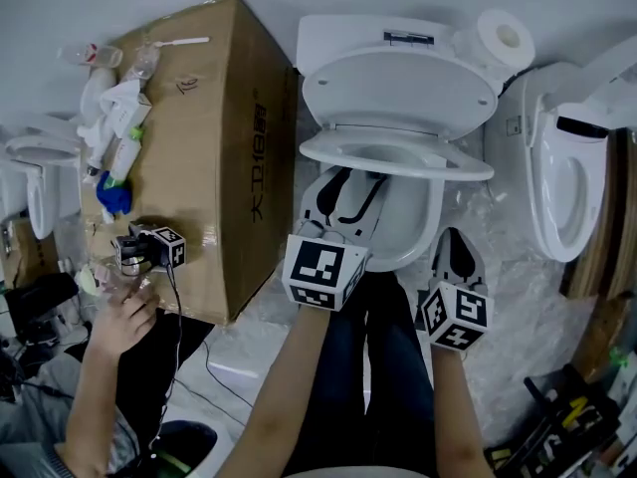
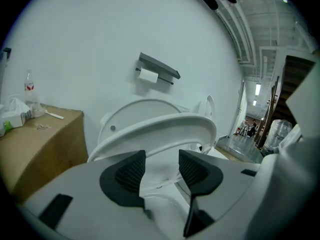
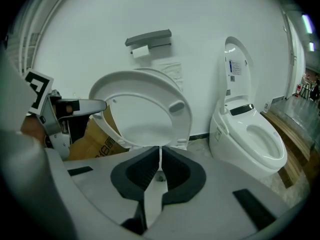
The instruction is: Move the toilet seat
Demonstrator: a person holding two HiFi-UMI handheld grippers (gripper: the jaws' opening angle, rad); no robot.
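Toilet seat (image 1: 396, 157) half-raised over the bowl (image 1: 400, 259), lid (image 1: 398, 93) upright behind | left gripper (image 2: 162, 164) wide, nothing clamped, under the front rim, probably to prop it | seat arcs at 12 o'clock just beyond its jaws | right gripper (image 3: 160, 171) pinched closed, empty, waiting at bowl's 4 o'clock.

The floor (image 1: 528, 352) bears a cardboard box (image 1: 224, 147) beside a toilet (image 1: 343, 38).

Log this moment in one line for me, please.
toilet seat: partly raised | lid: up | left gripper: open | right gripper: shut, empty
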